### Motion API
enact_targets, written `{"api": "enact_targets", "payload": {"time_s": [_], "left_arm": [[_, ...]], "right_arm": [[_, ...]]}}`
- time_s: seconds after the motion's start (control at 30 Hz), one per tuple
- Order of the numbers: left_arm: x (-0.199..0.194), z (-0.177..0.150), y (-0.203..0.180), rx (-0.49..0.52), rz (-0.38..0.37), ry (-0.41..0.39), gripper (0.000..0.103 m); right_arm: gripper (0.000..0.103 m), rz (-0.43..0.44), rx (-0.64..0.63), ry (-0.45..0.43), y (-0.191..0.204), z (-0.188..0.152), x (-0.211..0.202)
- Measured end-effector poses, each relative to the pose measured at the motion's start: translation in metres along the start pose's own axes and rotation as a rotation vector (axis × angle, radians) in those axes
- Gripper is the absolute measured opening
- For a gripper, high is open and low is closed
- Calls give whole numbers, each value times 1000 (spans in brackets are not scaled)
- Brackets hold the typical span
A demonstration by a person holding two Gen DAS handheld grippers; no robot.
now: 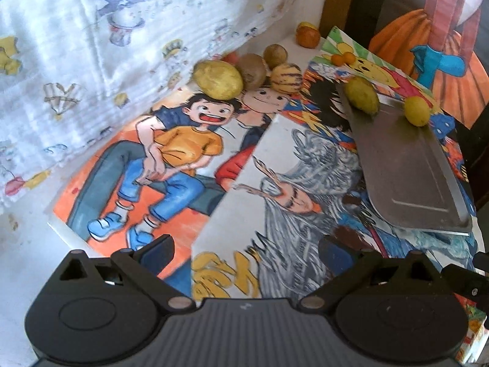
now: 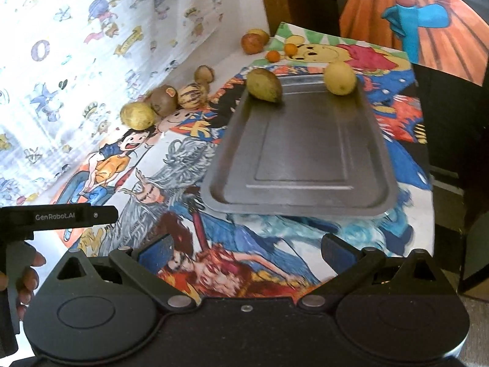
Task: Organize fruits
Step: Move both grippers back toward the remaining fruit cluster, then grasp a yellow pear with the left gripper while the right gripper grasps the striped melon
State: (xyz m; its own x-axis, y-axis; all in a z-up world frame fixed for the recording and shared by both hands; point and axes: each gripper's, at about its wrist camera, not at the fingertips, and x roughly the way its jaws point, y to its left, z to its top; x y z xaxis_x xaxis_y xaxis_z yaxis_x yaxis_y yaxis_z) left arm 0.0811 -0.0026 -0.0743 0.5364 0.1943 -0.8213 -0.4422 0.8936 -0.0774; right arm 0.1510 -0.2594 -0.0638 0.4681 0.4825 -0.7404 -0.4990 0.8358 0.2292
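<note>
A grey metal tray [image 2: 305, 159] [image 1: 403, 165] lies on the cartoon-covered table. On its far end sit a green-brown mango [image 2: 263, 85] [image 1: 362, 94] and a yellow lemon [image 2: 340, 78] [image 1: 417, 110]. Left of the tray, by the curtain, lie a yellow fruit [image 1: 218, 80] [image 2: 137, 115], a brown kiwi [image 1: 252, 71] [image 2: 163, 100], a striped melon [image 1: 286, 78] [image 2: 193, 94] and another kiwi [image 1: 275, 55] [image 2: 204, 74]. My left gripper [image 1: 244, 252] is open and empty over the posters. My right gripper [image 2: 244, 252] is open and empty near the tray's front edge.
An orange-red fruit [image 1: 308, 36] [image 2: 252, 42] and two small oranges [image 2: 281, 52] [image 1: 343, 58] lie at the table's far end. A patterned white curtain [image 1: 91, 61] hangs on the left. An orange painting [image 2: 428, 15] stands behind. The left gripper's handle [image 2: 58, 214] shows in the right view.
</note>
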Motion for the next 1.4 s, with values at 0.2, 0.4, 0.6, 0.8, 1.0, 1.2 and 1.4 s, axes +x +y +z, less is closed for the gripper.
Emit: {"api": "enact_targets", "payload": {"time_s": [0.2,0.4,0.6,0.8,1.0,1.2,1.4], "left_arm": [[11,15,15,-33,16,2,102],[24,36,26,-57,29,-6,102],[40,66,31,-75,29,-28,102],[63,100,34,-175,54,-43,102],[92,128,29,-368,140,-35,102],[102,144,24,-451,147,-71,102],[111,147,36,-571,167,-50,102]], "right_arm": [[102,9,-18,13,9,14,18],[102,5,-54,11,16,33,37],[102,-13,-186,6,21,56,57],[102,-39,-363,-11,24,93,84],[102,-46,-572,-1,34,130,122],[102,14,-734,-5,45,163,153],[102,79,-886,11,64,182,181]]}}
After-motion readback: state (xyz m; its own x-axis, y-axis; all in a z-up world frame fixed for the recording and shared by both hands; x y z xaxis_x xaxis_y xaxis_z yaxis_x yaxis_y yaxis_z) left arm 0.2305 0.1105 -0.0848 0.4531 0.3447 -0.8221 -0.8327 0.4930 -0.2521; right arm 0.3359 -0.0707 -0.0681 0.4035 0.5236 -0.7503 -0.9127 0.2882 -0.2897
